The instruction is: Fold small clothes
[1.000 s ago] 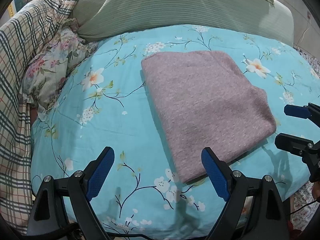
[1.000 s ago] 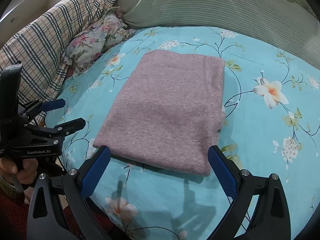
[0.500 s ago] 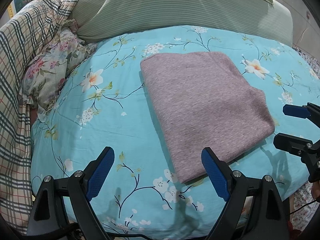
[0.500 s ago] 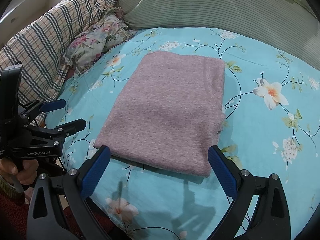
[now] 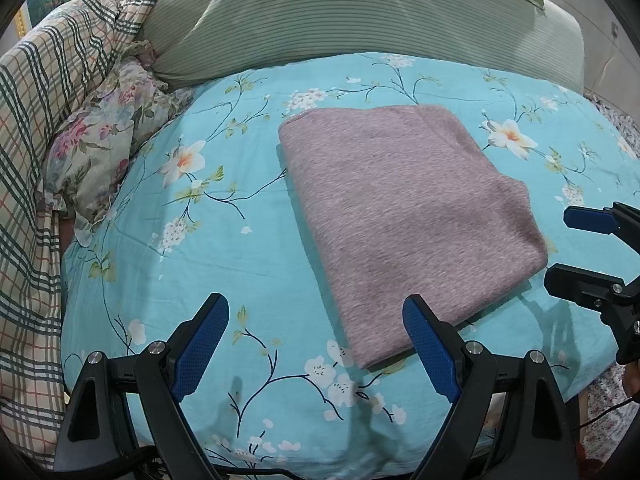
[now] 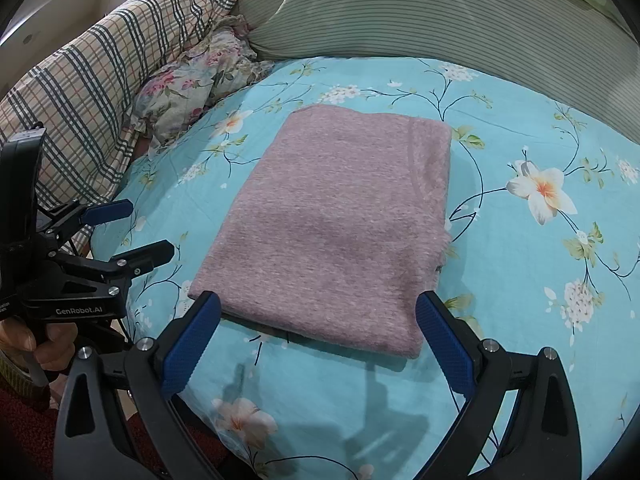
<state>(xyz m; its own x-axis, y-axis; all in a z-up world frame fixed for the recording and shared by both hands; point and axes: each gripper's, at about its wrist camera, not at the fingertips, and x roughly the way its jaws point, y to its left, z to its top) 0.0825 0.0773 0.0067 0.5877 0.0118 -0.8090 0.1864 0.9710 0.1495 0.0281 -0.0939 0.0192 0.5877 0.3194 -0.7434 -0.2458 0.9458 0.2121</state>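
Left wrist view - garment: the pink knit garment (image 5: 404, 216) lies folded into a flat rectangle on the bed (image 5: 248, 240), on its turquoise flowered sheet.
Left wrist view - left tongs: the left tongs (image 5: 316, 344) hover spread wide and empty just off the garment's near corner, touching nothing; the right blue pad overlaps that corner in the picture only.
Left wrist view - right tongs: the right tongs (image 5: 568, 248) sit released just beside the garment's right edge, holding nothing.
Left wrist view - surroundings: a green striped pillow (image 5: 360, 20) lies beyond the garment; a plaid quilt (image 5: 44, 128) and a floral cushion (image 5: 100, 152) lie to its left.
Right wrist view - garment: the same garment (image 6: 340, 232) lies square, with a fuzzy edge of stacked layers along its right side.
Right wrist view - right tongs: the right tongs (image 6: 318, 344) gape empty at the garment's near edge.
Right wrist view - left tongs: the left tongs (image 6: 140, 232) stand released to the garment's left, apart from it.
Handling: the knit looks soft, light and limp, with a nap that should grip the pads; it will likely sag and unfold if lifted by 1 layer.
Where to hold: pinch all layers at 2 near corners, or along the closed fold, to keep the stack together.
Progress: the folding looks nearly or fully done.
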